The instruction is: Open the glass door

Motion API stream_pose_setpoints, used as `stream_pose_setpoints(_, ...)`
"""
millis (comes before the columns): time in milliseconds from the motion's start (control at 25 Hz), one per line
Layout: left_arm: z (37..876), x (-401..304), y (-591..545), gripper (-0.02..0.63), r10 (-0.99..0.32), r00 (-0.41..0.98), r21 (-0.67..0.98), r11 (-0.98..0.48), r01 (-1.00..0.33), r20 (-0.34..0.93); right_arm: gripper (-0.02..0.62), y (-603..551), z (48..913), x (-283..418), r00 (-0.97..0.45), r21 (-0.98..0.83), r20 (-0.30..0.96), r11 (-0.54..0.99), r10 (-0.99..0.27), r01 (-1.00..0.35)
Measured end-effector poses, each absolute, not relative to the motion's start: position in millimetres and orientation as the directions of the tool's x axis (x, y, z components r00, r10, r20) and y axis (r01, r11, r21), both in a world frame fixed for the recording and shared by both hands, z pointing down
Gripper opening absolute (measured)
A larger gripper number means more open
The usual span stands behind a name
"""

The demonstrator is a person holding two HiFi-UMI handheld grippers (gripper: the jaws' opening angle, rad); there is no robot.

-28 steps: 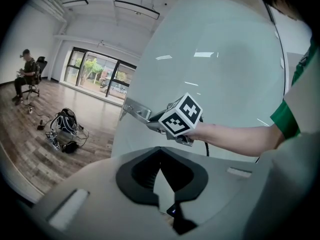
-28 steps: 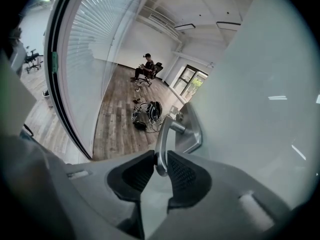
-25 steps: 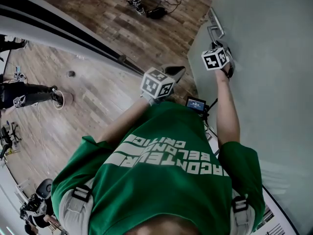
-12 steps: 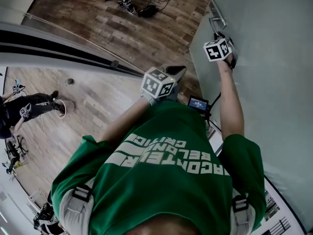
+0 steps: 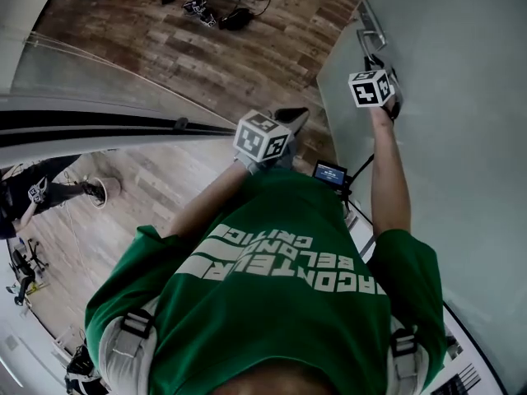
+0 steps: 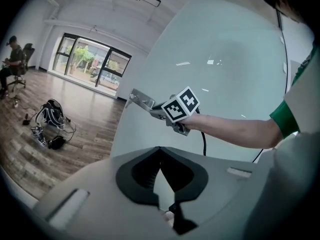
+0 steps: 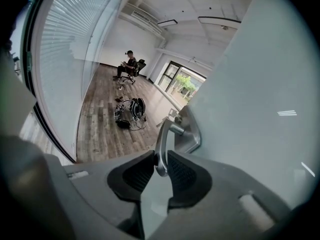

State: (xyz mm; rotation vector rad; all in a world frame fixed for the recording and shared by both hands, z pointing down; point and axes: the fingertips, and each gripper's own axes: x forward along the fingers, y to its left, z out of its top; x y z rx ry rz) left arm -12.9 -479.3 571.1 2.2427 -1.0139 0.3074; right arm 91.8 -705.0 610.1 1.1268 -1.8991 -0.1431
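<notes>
- The door (image 5: 449, 97) is a big sheet of pale glass. In the head view it stands at 3 o'clock from the person.
- Its handle (image 5: 368, 31) is a gray metal bar on a plate, up at 1 o'clock.
- The right tool (image 7: 161, 156) is closed on the handle. The bar sits between the two black pads, near its loose end.
- The left tool (image 6: 160, 150) is closed too, with nothing in it. It hangs by the person's chest at 12 o'clock, well apart from the door.
- The floor (image 5: 247, 64) is brown wood. A pile of wires (image 5: 222, 15) lies far off at 11 o'clock.
- The door looks heavy to me. I think it needs a slow, steady pull, not a yank.
- Glass is hard, but it can crack, so it should not bang into anything.
- The glass is smooth and flat, so there is nothing on it to grab.
- The handle looks like the one good place to hold. It seems stiff and strong.
- Metal can be slippery, so the pads need a firm squeeze.
- Holding near the loose end should make the bar easier to turn.
</notes>
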Motion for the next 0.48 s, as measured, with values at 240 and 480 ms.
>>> stream_pose_setpoints(240, 570, -6, -508, 0.015, -0.572, 0.691, 0.480, -0.500, -0.721, 0.441, 0.069, -719, 610, 106, -0.163, 0.492, 0.637, 0.560, -0.754, -0.666)
stream_pose_setpoints(480, 568, 3, -528, 0.015, -0.544, 0.714, 0.489, -0.521, -0.700, 0.442, 0.069, -729, 609, 121, -0.146, 0.478, 0.642, 0.542, -0.753, -0.691)
